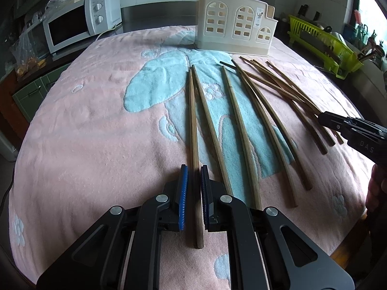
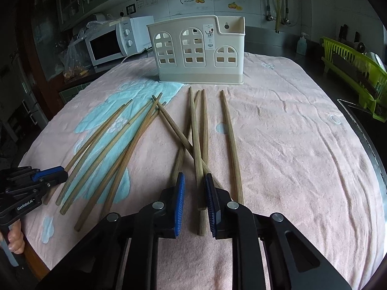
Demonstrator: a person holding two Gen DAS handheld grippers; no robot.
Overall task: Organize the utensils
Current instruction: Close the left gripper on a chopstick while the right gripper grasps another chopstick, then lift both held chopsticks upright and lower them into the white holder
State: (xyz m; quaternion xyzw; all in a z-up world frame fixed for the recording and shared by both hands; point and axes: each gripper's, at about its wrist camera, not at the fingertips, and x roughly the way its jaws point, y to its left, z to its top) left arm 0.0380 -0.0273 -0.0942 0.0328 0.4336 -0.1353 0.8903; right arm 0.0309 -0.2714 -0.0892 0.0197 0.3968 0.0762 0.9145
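A: Left wrist view, item one: left gripper, low over the towel, pads drawn in on a single chopstick. Its butt end pokes out behind the pads; the tip runs off toward the holder.

B: Gripped, or just straddled?

A: Pads look to be against the wood on both sides. Entered as clamped on it, stick lying flat on the cloth.

B: Item two?

A: Right wrist view: right gripper, jaws narrowed around one chopstick from the crossed bundle. A thin gap may remain on the left pad; contact there is hard to confirm. Provisionally: closed on it.

B: Remaining stock?

A: Loose chopsticks fanned on the towel between the two grippers, several overlapping. Holder stands upright at the towel's far edge, well apart from both grippers; whether anything is in it I cannot tell. Microwave and green rack in the background, not involved.

B: Step in hand?

A: Pick-up, I judge: each hand taking one stick. Nearly all of the sorting is outstanding.

B: Next move calls for?

A: Lifting clear without dragging the crossed neighbours on the right side, then tipping each stick upright and lowering it into a holder compartment from above. A grip this near the butt leaves a long end free to swing.
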